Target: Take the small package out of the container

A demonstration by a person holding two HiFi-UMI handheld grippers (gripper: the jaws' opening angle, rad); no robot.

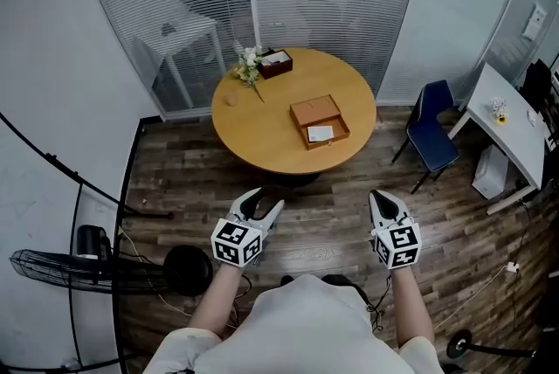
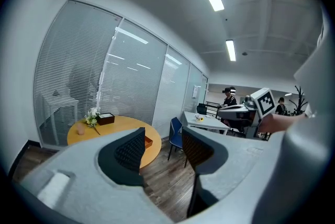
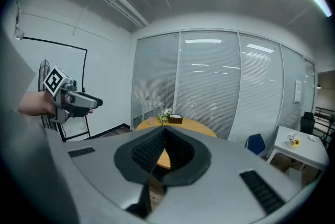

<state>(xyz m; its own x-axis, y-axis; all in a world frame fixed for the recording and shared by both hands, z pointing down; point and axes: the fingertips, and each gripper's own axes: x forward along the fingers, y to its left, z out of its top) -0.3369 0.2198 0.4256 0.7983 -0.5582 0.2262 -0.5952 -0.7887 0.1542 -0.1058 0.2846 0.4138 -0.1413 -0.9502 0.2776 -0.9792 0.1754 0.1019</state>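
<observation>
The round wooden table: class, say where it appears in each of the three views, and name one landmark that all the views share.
Head view: the round wooden table is in the upper centre.
Left gripper view: the table is at the lower left.
Right gripper view: the table is in the centre, just below the middle.
Shared landmark: the white flowers standing on the table.

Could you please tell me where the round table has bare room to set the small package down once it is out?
Widest bare patch: near-left of the table, between the open box, the small round object and the rim. Another lies far right, behind the open box. Crowded: the far-left edge, with flowers and dark box.
</observation>
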